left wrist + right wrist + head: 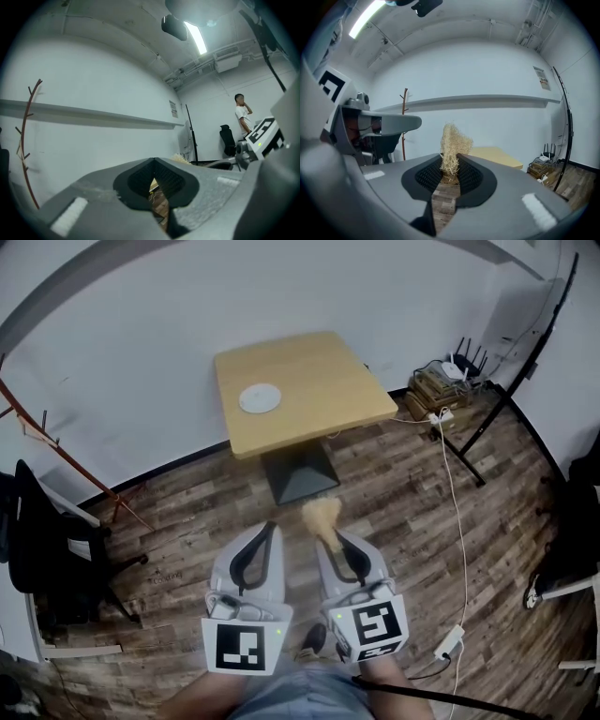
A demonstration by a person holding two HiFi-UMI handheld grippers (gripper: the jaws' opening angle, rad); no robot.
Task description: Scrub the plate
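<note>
At the far left a dark chair (37,540) stands on the plank floor (394,502), with a thin reddish rack (56,451) behind it against the white wall.

The left gripper (271,525) is low and left of centre. Its jaws are clenched tight, with nothing between them. Its cube (246,646) bears a black-and-white square marker with no words on it.

Ahead, well apart from both grippers, is a light wooden table (319,381). The plate (260,397) lies flat on its left half. It is round, white and plain, with a slightly raised rim, and there is no mark on it that I can make out.

The right gripper (330,538) is just beside the left one. It grasps a pale, straw-coloured fibrous scrubber (322,515), whose frayed tuft sticks up past the jaw tips. The marker on its cube (375,624) is also only a pattern.

A small notice (542,77) hangs on the wall at the right, its print too small to read. Below it a white router (459,367) sits on a stack of boxes, and a pale cable (457,493) trails across the floor.
</note>
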